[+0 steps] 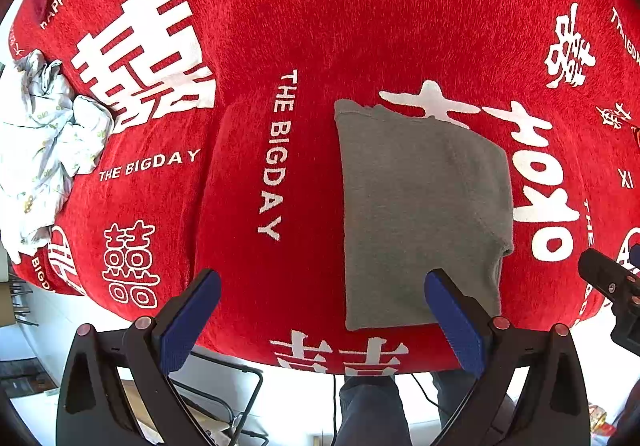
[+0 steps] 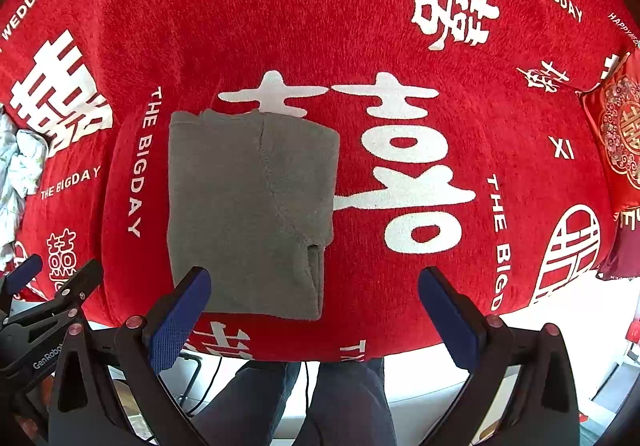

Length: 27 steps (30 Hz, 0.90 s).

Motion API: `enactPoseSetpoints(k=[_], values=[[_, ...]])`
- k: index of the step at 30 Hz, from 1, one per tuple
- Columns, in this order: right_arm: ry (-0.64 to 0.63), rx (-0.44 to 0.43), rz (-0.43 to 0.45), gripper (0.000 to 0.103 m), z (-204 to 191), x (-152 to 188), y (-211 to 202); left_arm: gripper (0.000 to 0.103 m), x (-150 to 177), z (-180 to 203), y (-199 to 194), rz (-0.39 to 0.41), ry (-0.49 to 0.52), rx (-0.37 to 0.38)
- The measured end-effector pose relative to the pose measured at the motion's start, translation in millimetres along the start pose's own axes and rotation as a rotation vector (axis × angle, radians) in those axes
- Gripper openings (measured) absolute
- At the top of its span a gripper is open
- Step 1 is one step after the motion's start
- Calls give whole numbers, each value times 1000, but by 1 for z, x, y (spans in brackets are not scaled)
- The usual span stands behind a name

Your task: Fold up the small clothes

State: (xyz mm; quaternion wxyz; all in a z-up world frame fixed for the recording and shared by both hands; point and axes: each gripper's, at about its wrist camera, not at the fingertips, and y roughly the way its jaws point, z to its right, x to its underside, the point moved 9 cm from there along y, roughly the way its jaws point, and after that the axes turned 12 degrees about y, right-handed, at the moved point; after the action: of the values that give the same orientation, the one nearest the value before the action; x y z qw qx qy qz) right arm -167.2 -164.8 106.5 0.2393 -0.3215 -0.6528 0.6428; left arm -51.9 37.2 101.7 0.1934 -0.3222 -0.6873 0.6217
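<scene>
A grey garment lies folded into a flat rectangle on the red printed cloth, near its front edge. It also shows in the right wrist view. My left gripper is open and empty, held above the cloth with its right finger over the garment's near edge. My right gripper is open and empty, its left finger over the garment's near edge. The left gripper also shows at the lower left of the right wrist view.
A crumpled pile of white patterned clothes lies at the cloth's left edge. A red embroidered cushion sits at the far right. The person's legs stand below the table's front edge. A metal frame stands on the floor.
</scene>
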Motion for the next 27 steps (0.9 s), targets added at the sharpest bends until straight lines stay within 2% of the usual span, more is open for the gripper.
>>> enactPoseSetpoints(k=[21,27], values=[[-1,19,1,103,-6,5,-1,102,0,0,0,9,-16,4],[23,26,6,103,-5,7,3,102,0,0,8,27,-21,37]])
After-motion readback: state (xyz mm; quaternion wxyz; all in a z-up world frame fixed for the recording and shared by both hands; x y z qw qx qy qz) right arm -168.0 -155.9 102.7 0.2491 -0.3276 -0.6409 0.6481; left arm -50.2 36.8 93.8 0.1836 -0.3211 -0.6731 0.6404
